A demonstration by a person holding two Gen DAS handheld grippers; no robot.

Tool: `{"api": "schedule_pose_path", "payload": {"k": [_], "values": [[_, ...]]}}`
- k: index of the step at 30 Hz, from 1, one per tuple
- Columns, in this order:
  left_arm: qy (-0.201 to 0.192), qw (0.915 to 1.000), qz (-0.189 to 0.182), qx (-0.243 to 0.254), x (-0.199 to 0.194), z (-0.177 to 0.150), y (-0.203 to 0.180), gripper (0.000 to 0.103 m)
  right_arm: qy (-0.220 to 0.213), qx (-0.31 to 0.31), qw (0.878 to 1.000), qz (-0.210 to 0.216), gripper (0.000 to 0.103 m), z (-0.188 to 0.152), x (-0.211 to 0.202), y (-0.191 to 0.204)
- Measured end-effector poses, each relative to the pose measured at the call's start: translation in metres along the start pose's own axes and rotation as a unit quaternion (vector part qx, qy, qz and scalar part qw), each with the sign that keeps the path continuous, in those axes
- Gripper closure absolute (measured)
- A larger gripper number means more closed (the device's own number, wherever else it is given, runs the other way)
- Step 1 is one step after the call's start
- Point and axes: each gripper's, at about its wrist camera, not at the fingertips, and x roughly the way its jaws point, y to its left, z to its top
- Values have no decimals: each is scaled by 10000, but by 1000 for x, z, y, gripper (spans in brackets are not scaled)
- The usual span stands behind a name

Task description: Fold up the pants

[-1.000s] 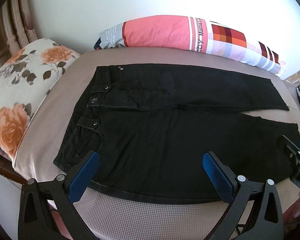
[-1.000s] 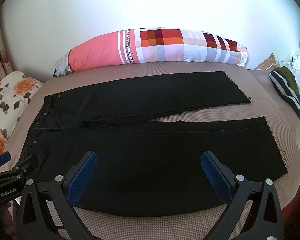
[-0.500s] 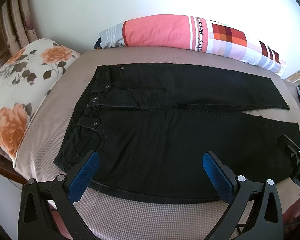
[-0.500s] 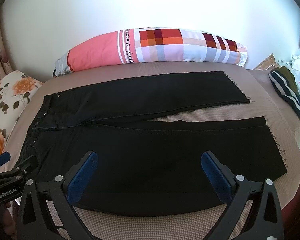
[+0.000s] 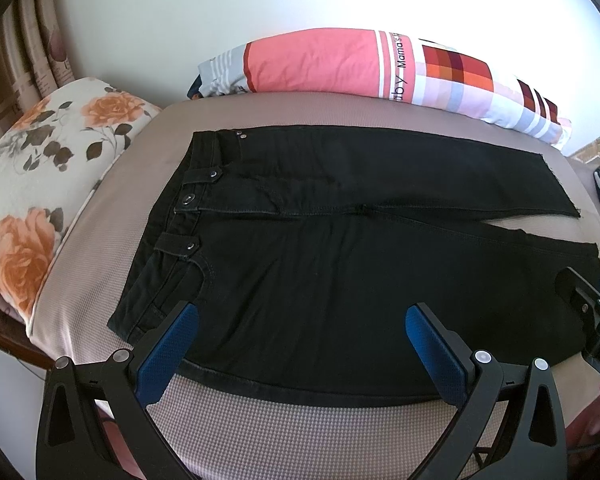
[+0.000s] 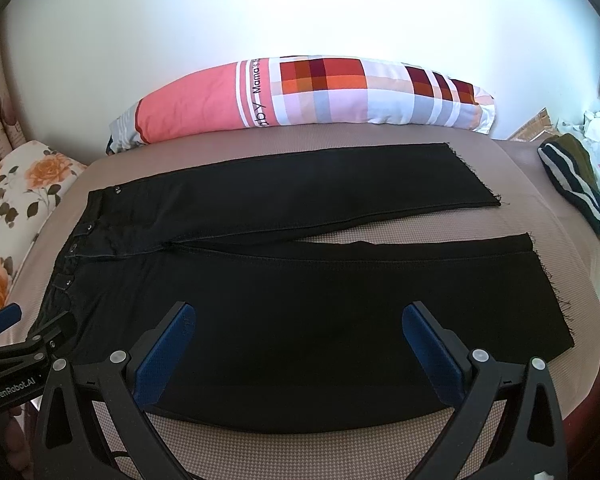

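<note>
Black pants (image 5: 340,248) lie flat and spread on a tan bed, waistband to the left, two legs running right with frayed hems (image 6: 548,280). My left gripper (image 5: 300,332) is open and empty, hovering over the near edge by the waist and hip. My right gripper (image 6: 296,332) is open and empty over the near leg (image 6: 340,312). Each gripper shows at the edge of the other's view: the right one (image 5: 592,312) and the left one (image 6: 24,340).
A long pink and plaid bolster (image 6: 308,96) lies along the wall behind the pants. A floral pillow (image 5: 40,184) sits at the left. A dark striped folded garment (image 6: 576,184) lies at the right edge of the bed (image 5: 300,432).
</note>
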Motion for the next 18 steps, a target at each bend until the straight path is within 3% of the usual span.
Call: {"api": "schedule_pose_path", "payload": {"k": [18], "values": [[-3, 10000, 3, 18, 1, 0, 0, 0, -17, 5, 10000, 5, 0, 0, 0, 1]]}}
